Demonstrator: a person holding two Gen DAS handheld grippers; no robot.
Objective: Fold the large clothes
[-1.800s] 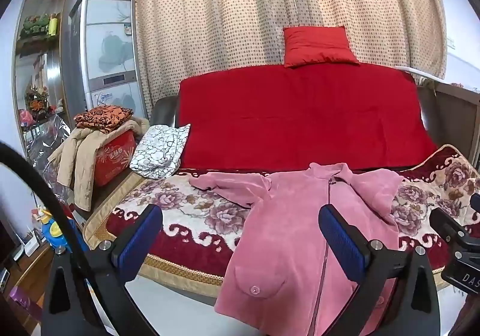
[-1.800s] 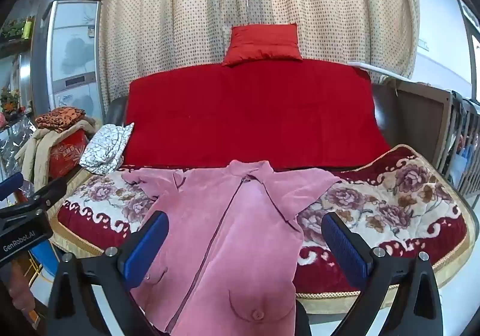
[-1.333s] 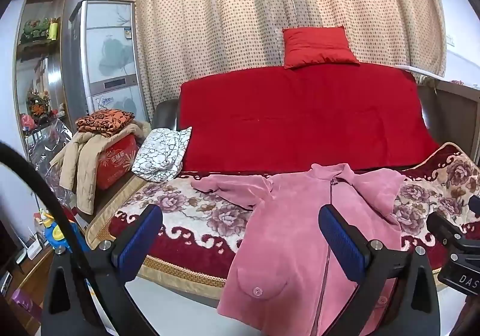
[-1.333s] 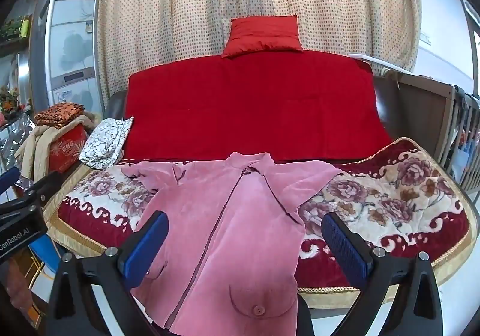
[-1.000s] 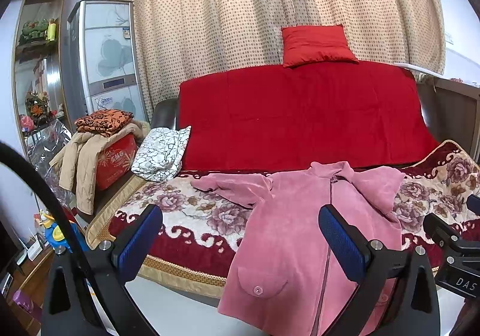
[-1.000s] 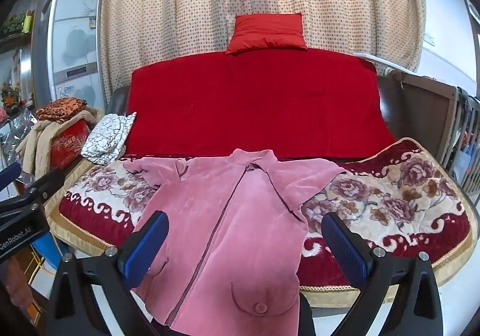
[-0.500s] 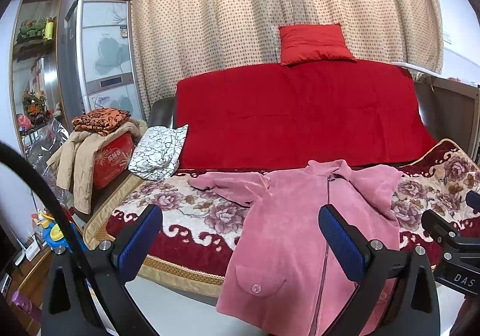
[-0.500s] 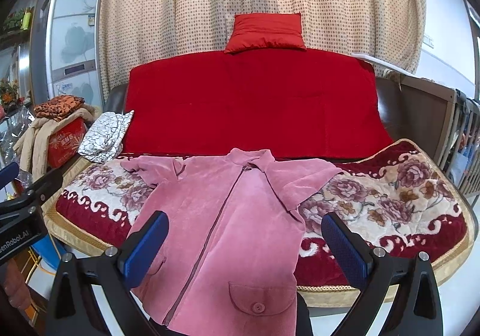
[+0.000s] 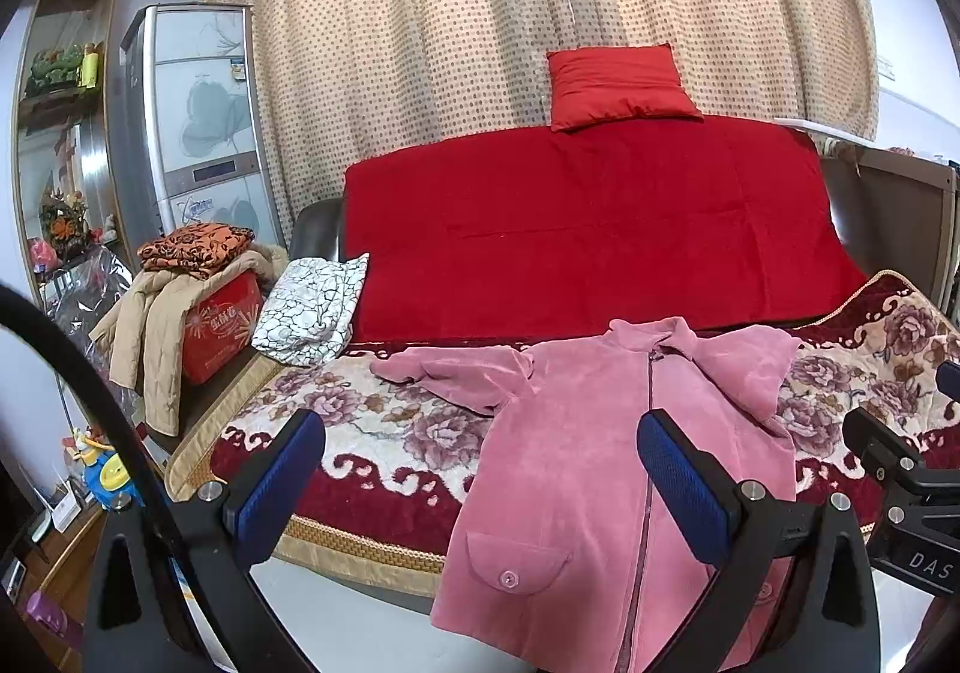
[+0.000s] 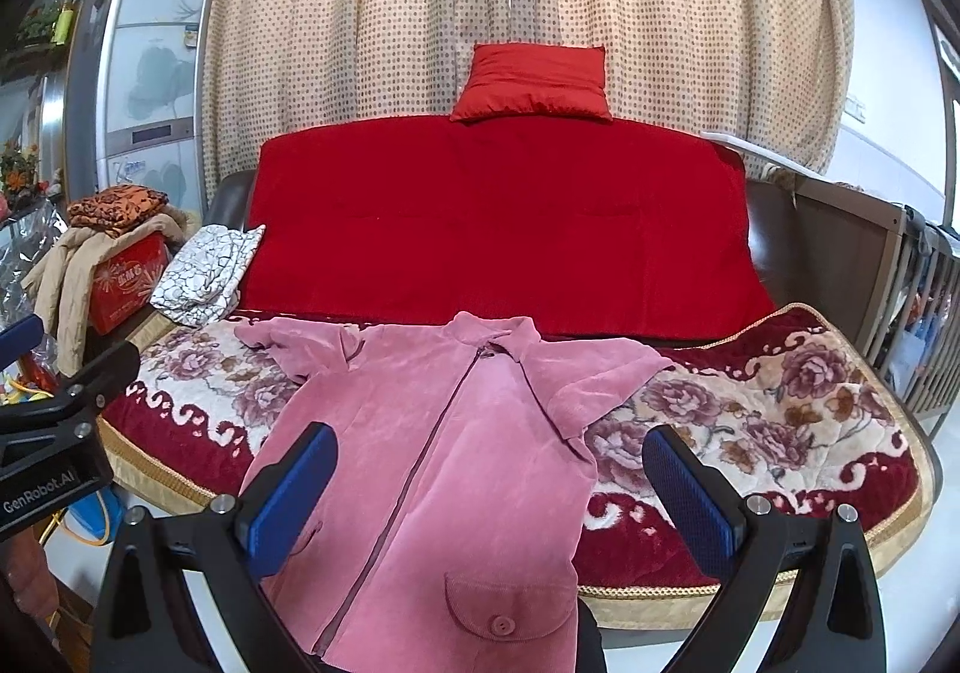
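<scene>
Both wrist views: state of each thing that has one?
pink coat: zipped, spread flat on the sofa, hem hanging over the front edge
left gripper: open, empty
right gripper: open, empty
curtains: drawn shut
red cushion: resting on the sofa back

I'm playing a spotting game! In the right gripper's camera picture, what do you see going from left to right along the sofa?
Orange patterned cloth → red box → white patterned cloth → pink coat → flowered blanket → wooden railing.
</scene>
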